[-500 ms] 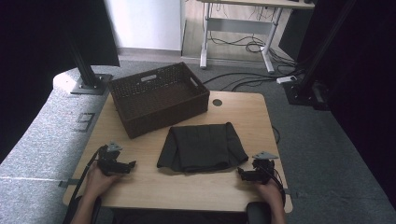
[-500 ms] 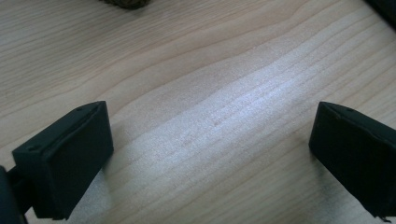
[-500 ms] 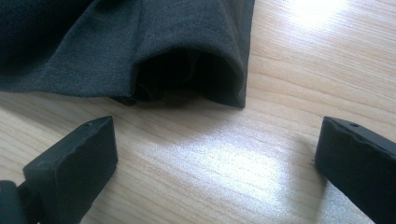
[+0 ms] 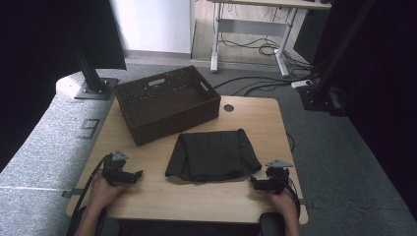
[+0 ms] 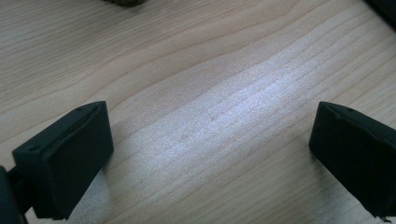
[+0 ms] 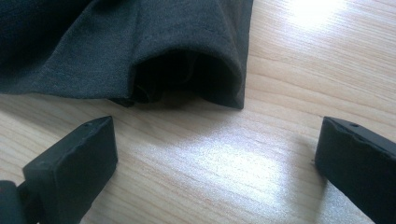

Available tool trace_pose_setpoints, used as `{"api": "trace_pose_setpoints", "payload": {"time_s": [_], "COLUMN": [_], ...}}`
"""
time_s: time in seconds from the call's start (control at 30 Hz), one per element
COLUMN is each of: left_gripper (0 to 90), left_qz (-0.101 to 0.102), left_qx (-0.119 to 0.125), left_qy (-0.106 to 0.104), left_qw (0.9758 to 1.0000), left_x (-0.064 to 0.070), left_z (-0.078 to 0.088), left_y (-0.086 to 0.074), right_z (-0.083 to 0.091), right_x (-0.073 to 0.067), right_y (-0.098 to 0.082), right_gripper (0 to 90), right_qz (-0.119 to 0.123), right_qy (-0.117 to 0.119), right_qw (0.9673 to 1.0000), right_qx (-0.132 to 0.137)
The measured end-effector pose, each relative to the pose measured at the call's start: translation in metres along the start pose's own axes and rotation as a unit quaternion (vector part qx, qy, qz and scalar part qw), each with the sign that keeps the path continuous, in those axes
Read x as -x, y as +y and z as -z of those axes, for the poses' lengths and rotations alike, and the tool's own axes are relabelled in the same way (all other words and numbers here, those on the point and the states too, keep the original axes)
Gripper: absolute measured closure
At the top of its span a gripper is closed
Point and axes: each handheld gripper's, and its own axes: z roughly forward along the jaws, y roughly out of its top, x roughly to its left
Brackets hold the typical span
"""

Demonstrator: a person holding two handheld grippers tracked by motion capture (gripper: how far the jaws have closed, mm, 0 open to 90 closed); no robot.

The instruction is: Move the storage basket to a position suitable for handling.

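One dark folded cloth (image 4: 213, 156), long axis across table (image 4: 196, 196).

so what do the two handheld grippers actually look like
Both the left gripper and the right gripper are black, each topped by a grey three-cornered plate and trailing a black cable. Up close, each has two blocky matte-black jaws with flat faces. The forearms are bare, with no sleeves in sight.

We see the folded dark cloth (image 4: 212, 156) lying between left gripper (image 4: 129, 175) and right gripper (image 4: 259, 183), wicker basket (image 4: 167, 103) beyond on the table (image 4: 196, 201).
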Motion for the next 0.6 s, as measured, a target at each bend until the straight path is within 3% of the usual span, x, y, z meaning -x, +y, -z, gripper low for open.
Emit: {"api": "trace_pose_setpoints", "payload": {"time_s": [0.27,0.47,0.6], "left_gripper": [0.0,4.5,6.4], "left_qz": [0.000,0.001,-0.006], "left_qx": [-0.004,-0.019,-0.022], "left_qy": [-0.001,-0.001,-0.019], "left_qw": [1.0000,0.9998,0.9995], "left_x": [0.001,0.005,0.011], "left_z": [0.000,0.001,-0.001], "left_y": [0.001,0.006,0.012], "right_z": [0.000,0.000,0.001], "right_x": [0.000,-0.002,-0.003], "right_y": [0.000,0.004,0.008], "right_gripper": [0.0,0.0,0.0], "right_qz": [-0.001,0.001,0.008], "right_qy": [0.000,0.002,0.012], "right_qw": [1.0000,0.9998,0.9994], "right_qx": [0.000,-0.019,-0.032]}}
